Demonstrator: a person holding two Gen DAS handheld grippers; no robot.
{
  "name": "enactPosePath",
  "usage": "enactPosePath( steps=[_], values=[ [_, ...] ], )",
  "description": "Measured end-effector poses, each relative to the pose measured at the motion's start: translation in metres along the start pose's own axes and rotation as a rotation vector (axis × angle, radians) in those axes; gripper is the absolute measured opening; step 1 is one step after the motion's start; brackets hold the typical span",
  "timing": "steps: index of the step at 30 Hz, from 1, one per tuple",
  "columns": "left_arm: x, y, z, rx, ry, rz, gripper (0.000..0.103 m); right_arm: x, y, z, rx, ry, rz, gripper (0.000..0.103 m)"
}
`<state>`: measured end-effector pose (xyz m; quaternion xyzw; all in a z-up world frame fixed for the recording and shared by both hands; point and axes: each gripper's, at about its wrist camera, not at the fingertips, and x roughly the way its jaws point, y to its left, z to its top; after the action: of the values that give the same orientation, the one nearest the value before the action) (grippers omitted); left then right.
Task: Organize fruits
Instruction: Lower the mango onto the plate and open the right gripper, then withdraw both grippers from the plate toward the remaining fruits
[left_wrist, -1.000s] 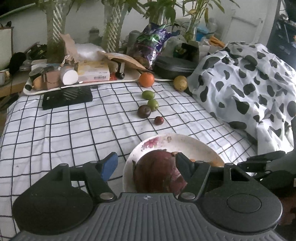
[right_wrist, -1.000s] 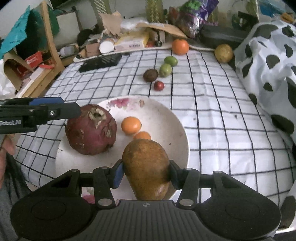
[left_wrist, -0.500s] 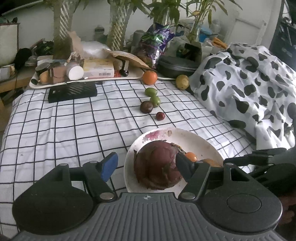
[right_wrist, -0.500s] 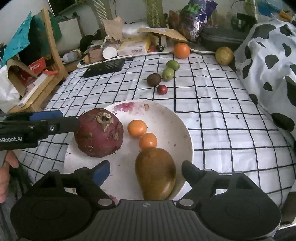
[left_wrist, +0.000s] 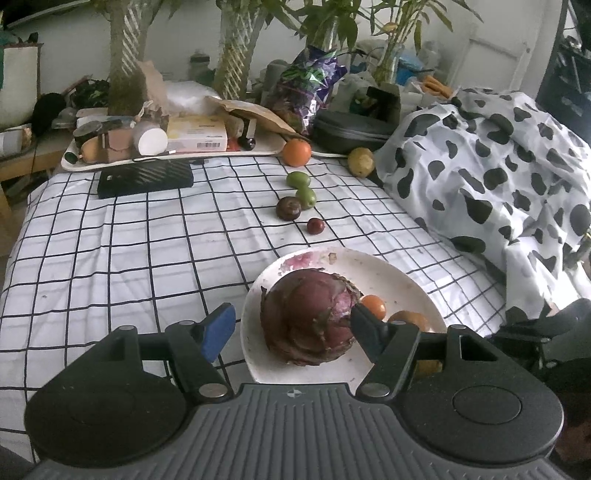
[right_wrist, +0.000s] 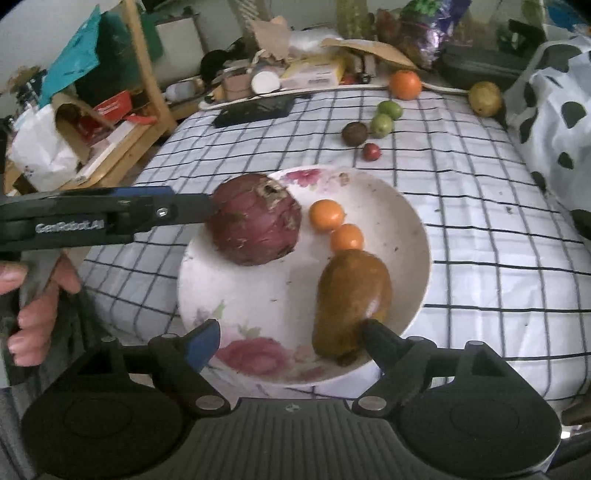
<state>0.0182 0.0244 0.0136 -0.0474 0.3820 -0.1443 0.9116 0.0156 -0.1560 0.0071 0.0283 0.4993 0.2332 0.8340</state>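
Bed covered with white sheet of black grid lines (left_wrist: 147, 258), filling most of both views. White blanket with black cow spots (left_wrist: 498, 177) heaped along right side. At far edge, long white tray (left_wrist: 258, 147) loaded with boxes and tubs, black flat case (left_wrist: 146, 179) just near it on sheet.

Round white plate with pink flower print (right_wrist: 410, 218) at near part of bed, carrying four fruits. Big dark red round fruit with rough skin (right_wrist: 255, 219) at left part of plate. Brown-yellow long mango (right_wrist: 351, 299) at near right part, lying lengthwise. Two small orange round fruits (right_wrist: 327, 216) between them, nearer one touching far end of mango.

Left gripper (left_wrist: 291, 325) with fingers apart, one at each side of big red fruit; right finger seems to touch its skin, left finger off it. Right gripper (right_wrist: 291, 332) also with fingers wide apart, over near rim of plate; right fingertip close at near end of mango, contact not clear.

Farther on sheet, well apart from plate: orange round fruit (left_wrist: 296, 152), yellow-green pear-like fruit (left_wrist: 361, 161) to right of it, two small green fruits (left_wrist: 298, 180), dark brown round fruit (left_wrist: 288, 208), tiny dark red fruit (left_wrist: 316, 226) nearest to plate.
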Motion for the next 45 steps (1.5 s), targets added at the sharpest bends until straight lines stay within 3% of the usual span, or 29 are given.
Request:
enactPosePath(
  steps=[4, 13, 19, 27, 45],
  values=[
    [0.0, 0.002, -0.001, -0.011, -0.001, 0.006, 0.067, 0.001, 0.006, -0.003, -0.022, 0.018, 0.028, 0.085],
    [0.002, 0.004, -0.001, -0.025, -0.003, 0.019, 0.067, -0.01, -0.003, -0.002, 0.014, -0.045, -0.027, 0.09],
    [0.006, 0.001, -0.001, -0.01, 0.005, 0.031, 0.067, -0.017, -0.008, 0.0, 0.015, -0.113, -0.112, 0.103],
    [0.008, -0.002, -0.001, 0.017, 0.006, 0.041, 0.068, -0.023, -0.019, 0.004, 0.052, -0.17, -0.21, 0.103],
    [0.017, -0.019, 0.011, 0.192, -0.063, 0.041, 0.067, -0.016, -0.028, 0.022, 0.002, -0.208, -0.315, 0.103]
  ],
)
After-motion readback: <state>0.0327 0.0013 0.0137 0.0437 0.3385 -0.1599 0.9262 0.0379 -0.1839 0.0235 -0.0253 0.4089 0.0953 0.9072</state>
